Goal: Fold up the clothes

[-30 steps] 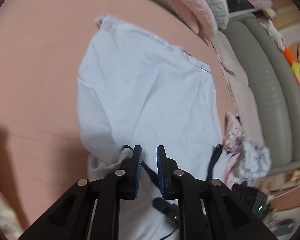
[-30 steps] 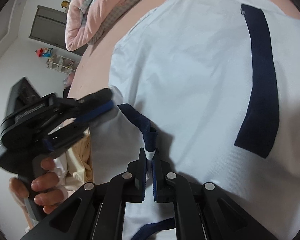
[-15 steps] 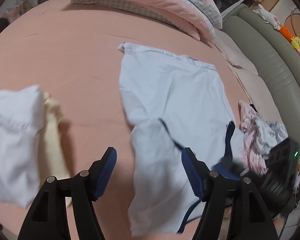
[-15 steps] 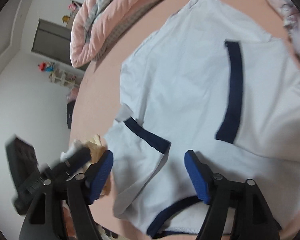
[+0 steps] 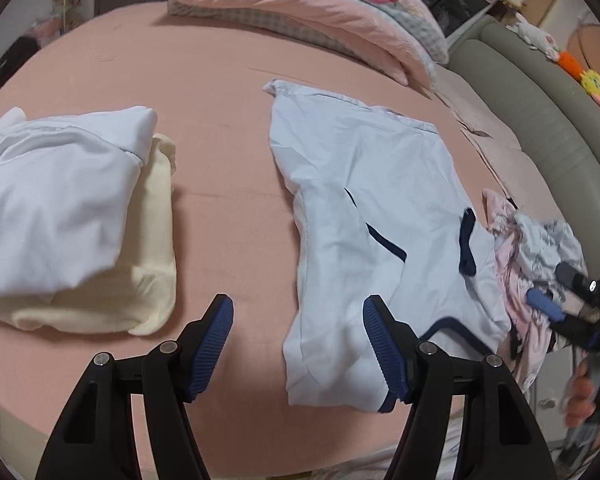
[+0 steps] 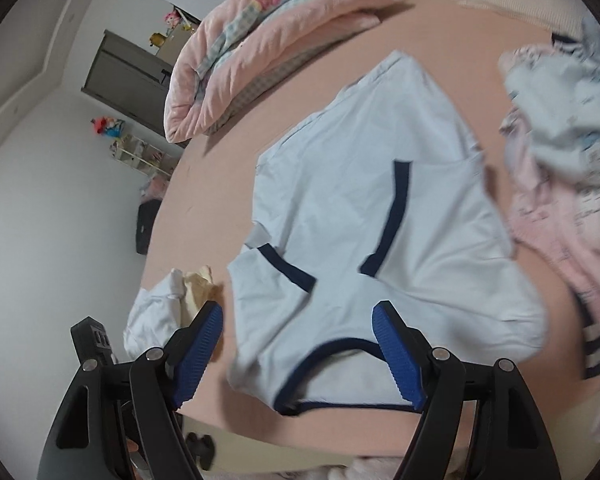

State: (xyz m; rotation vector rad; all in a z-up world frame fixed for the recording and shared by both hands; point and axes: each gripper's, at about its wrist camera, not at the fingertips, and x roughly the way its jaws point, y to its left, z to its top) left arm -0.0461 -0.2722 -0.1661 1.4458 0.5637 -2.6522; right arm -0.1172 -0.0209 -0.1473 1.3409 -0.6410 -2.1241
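Observation:
A light blue T-shirt point(image 5: 364, 208) with navy trim lies flat on the pink bed, both sleeves folded inward over its body; it also shows in the right wrist view point(image 6: 360, 208). My left gripper point(image 5: 298, 344) is open and empty above the bed, its right finger over the shirt's near left edge. My right gripper point(image 6: 298, 356) is open and empty above the shirt's navy neckline. The right gripper also shows at the right edge of the left wrist view point(image 5: 556, 300).
A folded white garment point(image 5: 52, 196) on a cream one point(image 5: 148, 280) lies at the left. A pile of pink and patterned clothes point(image 5: 536, 264) lies right of the shirt. A pink quilt point(image 5: 320, 0) is at the bed's far end, a grey headboard point(image 5: 560, 128) at the right.
Both grippers opened, let go of the shirt and pulled back and up. The sleeves now rest folded on the shirt.

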